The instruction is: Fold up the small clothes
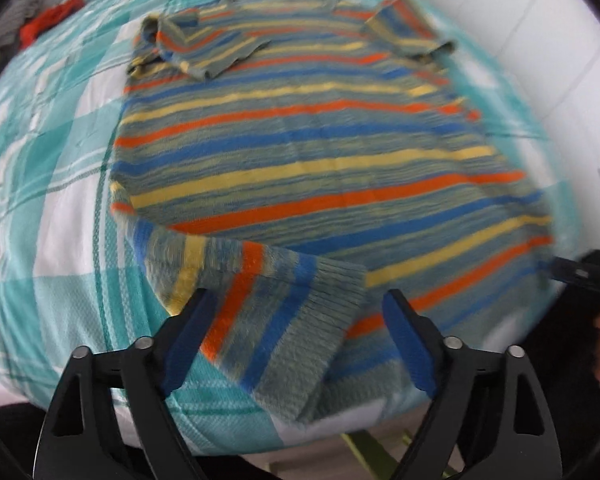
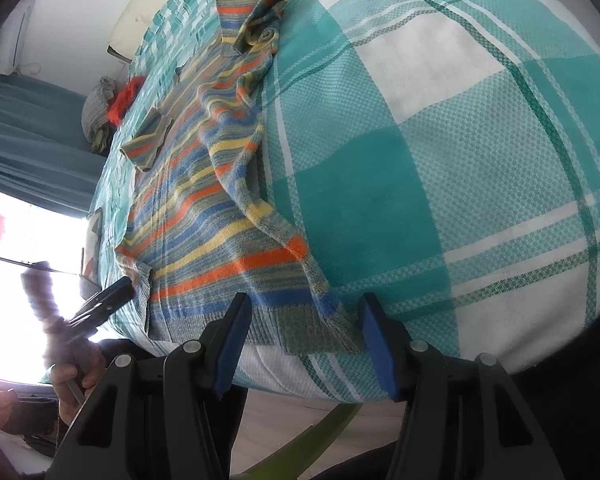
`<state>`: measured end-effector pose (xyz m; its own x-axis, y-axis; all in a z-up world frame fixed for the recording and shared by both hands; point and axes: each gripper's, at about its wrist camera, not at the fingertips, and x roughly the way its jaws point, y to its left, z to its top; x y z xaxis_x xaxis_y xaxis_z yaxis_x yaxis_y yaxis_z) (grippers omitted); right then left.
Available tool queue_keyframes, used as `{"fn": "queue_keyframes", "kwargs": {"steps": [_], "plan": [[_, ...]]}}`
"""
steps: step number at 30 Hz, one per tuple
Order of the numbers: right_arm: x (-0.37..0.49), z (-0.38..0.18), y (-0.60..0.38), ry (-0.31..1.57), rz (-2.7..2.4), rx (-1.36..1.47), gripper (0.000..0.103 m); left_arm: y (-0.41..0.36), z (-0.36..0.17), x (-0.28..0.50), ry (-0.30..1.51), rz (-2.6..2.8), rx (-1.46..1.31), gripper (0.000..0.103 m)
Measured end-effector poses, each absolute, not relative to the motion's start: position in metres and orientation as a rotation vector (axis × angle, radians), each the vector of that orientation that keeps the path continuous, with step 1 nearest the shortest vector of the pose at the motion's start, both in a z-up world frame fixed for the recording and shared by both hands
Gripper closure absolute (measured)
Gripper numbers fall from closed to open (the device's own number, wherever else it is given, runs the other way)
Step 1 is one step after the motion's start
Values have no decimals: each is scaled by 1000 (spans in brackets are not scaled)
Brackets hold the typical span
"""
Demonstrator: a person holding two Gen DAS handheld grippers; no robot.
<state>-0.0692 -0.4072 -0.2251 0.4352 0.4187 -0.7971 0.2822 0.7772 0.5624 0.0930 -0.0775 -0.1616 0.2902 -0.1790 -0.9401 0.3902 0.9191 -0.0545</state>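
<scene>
Left wrist view: bed (image 1: 48,240) w/ teal-and-white checked cover fills the frame. Striped sweater (image 1: 300,152) lies flat across it, centre to 3 o'clock, stripes in orange, blue, yellow, grey-green. One sleeve (image 1: 276,300) is folded in over the body at 6 o'clock, ribbed cuff toward the near bed edge. Another sleeve (image 1: 196,48) is folded in at 11 o'clock. Red cloth (image 1: 48,20) sits far off at 10 o'clock. Left claw (image 1: 296,316) is released, jaws wide, the near sleeve seen between them; pads don't press on it. View is blurred.

Right wrist view: same bed (image 2: 440,140), sweater (image 2: 204,208) running from 6 o'clock up to 12. A long sleeve (image 2: 244,168) drapes along the sweater's 3 o'clock side, cuff (image 2: 332,336) at the near bed edge. Right claw (image 2: 300,320) hovers at the hem by that cuff, jaws apart, about half spread; nothing clamped. At 8 o'clock the left claw (image 2: 108,300) shows blurred, tip by the sweater's corner, w/ the person's hand (image 2: 76,376) on its handle. Red cloth (image 2: 124,100) at 10 o'clock near a curtain (image 2: 28,132).
</scene>
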Motion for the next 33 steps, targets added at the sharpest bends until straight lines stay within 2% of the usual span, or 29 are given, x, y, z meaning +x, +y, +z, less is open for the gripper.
{"fn": "queue_keyframes", "kwargs": {"steps": [2, 3, 4, 5, 8, 11, 12, 14, 15, 16, 18, 19, 20, 21, 22, 23, 24, 25, 26, 27, 33], "plan": [[-70, -225, -407, 1140, 94, 708, 47, -75, -171, 97, 1223, -301, 201, 22], [-70, -224, -406, 1140, 93, 703, 47, -67, -170, 97, 1222, -291, 145, 45], [-71, -223, -406, 1141, 93, 697, 47, -57, -166, 96, 1222, -304, 81, 80], [-72, -222, -406, 1140, 92, 691, 47, -44, -159, 93, 1230, -343, -3, 97], [-76, -216, -410, 1146, 87, 675, 47, 5, -136, 74, 1203, -422, -189, 97], [-75, -210, -413, 1151, 91, 647, 47, 52, -133, 56, 1208, -384, -203, 97], [-74, -209, -412, 1153, 94, 638, 47, 66, -140, 55, 1236, -375, -217, 93], [-68, -207, -409, 1163, 109, 604, 46, 80, -149, 56, 1263, -331, -225, 81], [-65, -208, -407, 1168, 112, 588, 46, 82, -150, 56, 1260, -320, -228, 65], [-61, -209, -405, 1178, 111, 567, 46, 84, -153, 58, 1254, -327, -232, 43], [-55, -211, -401, 1187, 122, 548, 46, 84, -155, 59, 1229, -313, -233, 27], [-53, -212, -399, 1194, 135, 542, 46, 82, -157, 62, 1218, -310, -225, 26], [-51, -214, -397, 1211, 144, 531, 46, 78, -160, 65, 1221, -313, -204, 26], [-50, -216, -395, 1222, 147, 519, 46, 72, -166, 68, 1236, -307, -178, 35], [-49, -218, -393, 1232, 153, 504, 46, 68, -174, 71, 1263, -305, -158, 61], [-49, -219, -392, 1238, 161, 488, 46, 66, -180, 75, 1289, -308, -142, 74], [-47, -222, -389, 1242, 177, 462, 46, 63, -182, 76, 1301, -308, -119, 97], [-46, -223, -387, 1242, 187, 450, 62, 61, -181, 76, 1303, -314, -96, 98], [-44, -224, -387, 1242, 193, 444, 85, 62, -177, 74, 1294, -315, -81, 99], [-44, -224, -389, 1246, 166, 449, 100, 65, -171, 71, 1287, -315, -69, 100], [-69, -199, -404, 1249, 148, 581, 100, 96, -138, 50, 1265, -318, -84, 100]]}}
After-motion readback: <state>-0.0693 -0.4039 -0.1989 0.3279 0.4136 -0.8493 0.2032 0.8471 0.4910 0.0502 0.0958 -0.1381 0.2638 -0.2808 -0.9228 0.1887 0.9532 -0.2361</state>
